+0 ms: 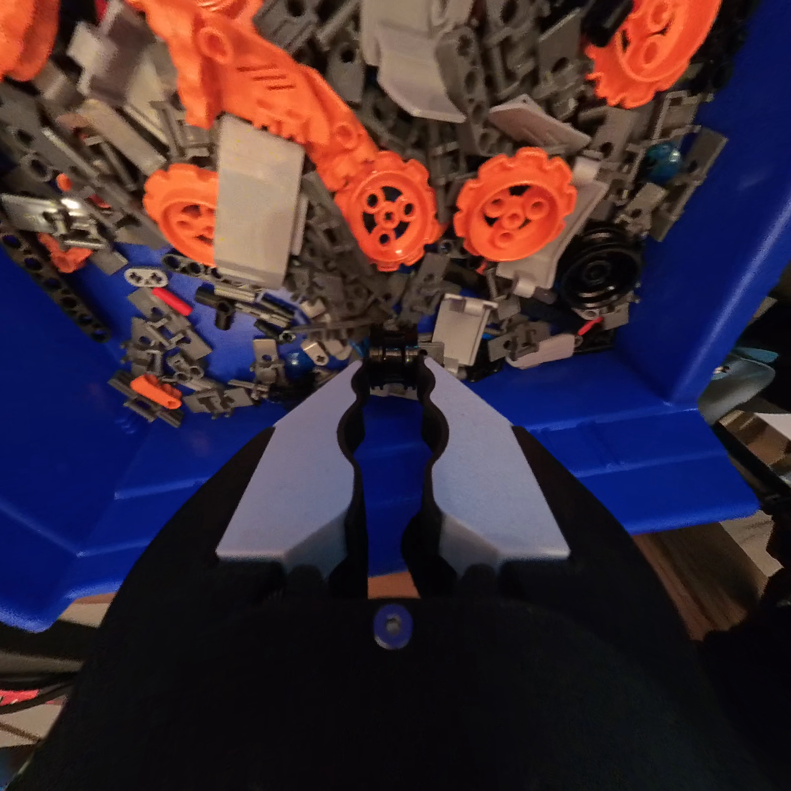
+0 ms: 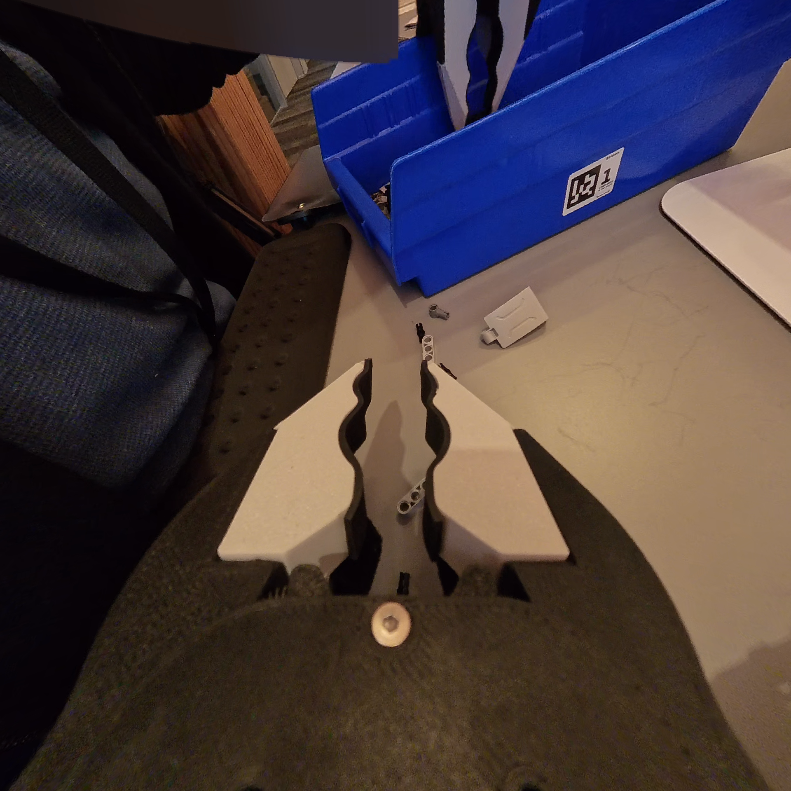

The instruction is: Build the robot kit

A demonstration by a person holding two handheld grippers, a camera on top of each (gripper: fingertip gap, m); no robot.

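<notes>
Black small part [image 1: 391, 357] gripped by left tongs [image 1: 391, 364] inside blue bin [image 1: 706, 257]. Right tongs [image 2: 396, 364] open, empty, over grey table [image 2: 599, 428]; grey beam [image 2: 428, 346] at 12 o'clock.

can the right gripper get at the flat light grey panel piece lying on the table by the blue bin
Probably yes. The right gripper hangs over the grey table with its jaws apart and empty, and the flat light grey panel piece lies in the open, ahead and to its right, clear of the blue plastic bin.

Parts pile [image 1: 385, 128] crowds bin [image 1: 727, 257]; table [image 2: 599, 406] open.
</notes>
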